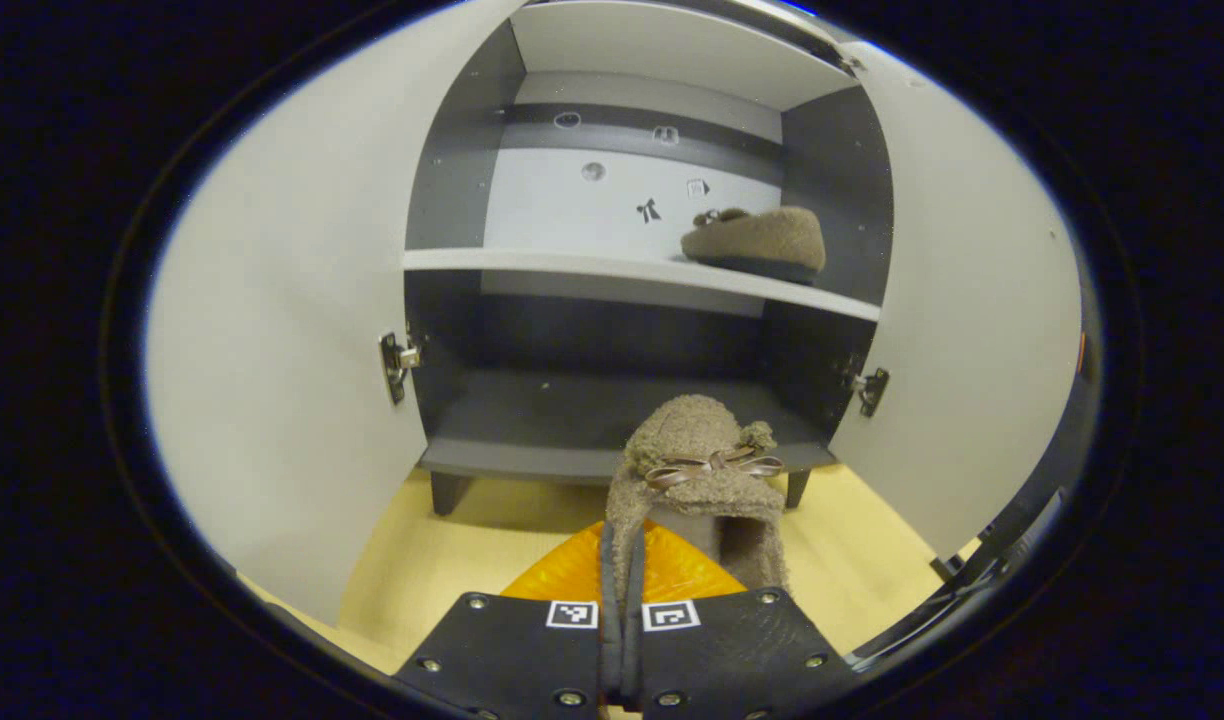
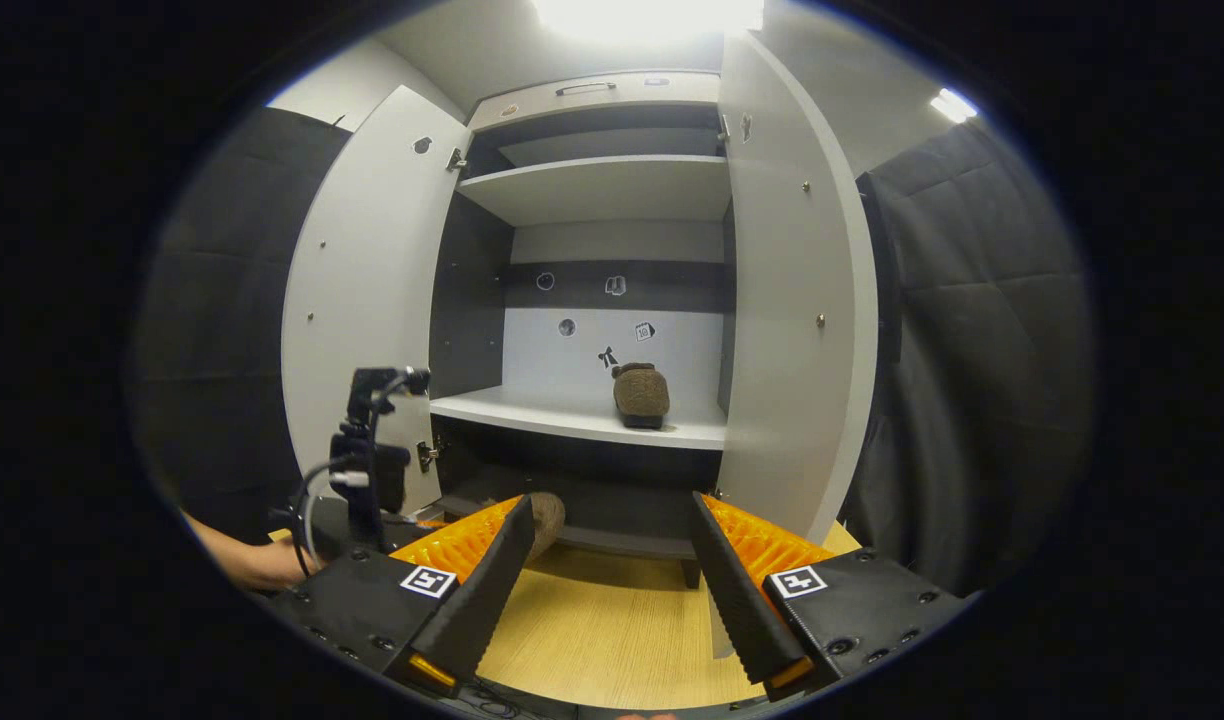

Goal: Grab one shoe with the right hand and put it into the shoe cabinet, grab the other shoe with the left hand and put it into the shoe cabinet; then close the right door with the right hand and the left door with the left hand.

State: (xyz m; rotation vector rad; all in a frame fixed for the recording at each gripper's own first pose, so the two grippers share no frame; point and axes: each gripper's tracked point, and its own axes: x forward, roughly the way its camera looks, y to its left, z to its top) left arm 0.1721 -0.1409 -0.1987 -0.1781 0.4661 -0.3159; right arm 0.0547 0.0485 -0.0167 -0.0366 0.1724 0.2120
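In front of both grippers stands the shoe cabinet [image 1: 612,265], pale grey outside and dark grey within, raised on short dark legs above a light wooden floor [image 1: 442,560]. Its left door [image 1: 282,330] and right door [image 1: 972,330] both hang wide open, hinges showing at their inner edges.

On the cabinet's middle shelf [image 1: 572,268], toward its right end, lies one shoe [image 1: 757,243]: a brown fuzzy slipper with a dark sole, resting flat with a small bow at its toe (in the right gripper view it shows end-on at [image 2: 641,394]). The bottom compartment below that shelf holds nothing I can make out, and the upper shelf [image 2: 602,185] looks bare as well.

The other shoe [image 1: 702,480], same brown fleece with a satin-looking brown bow, hangs just outside the cabinet's lower front edge, above the floor. The left gripper [image 1: 621,625] is clamped tight on its fleece collar, both black fingers pressed together with the fabric pinched between them.

The right gripper [image 2: 612,590] holds back from the cabinet with its fingers spread apart and nothing between them.
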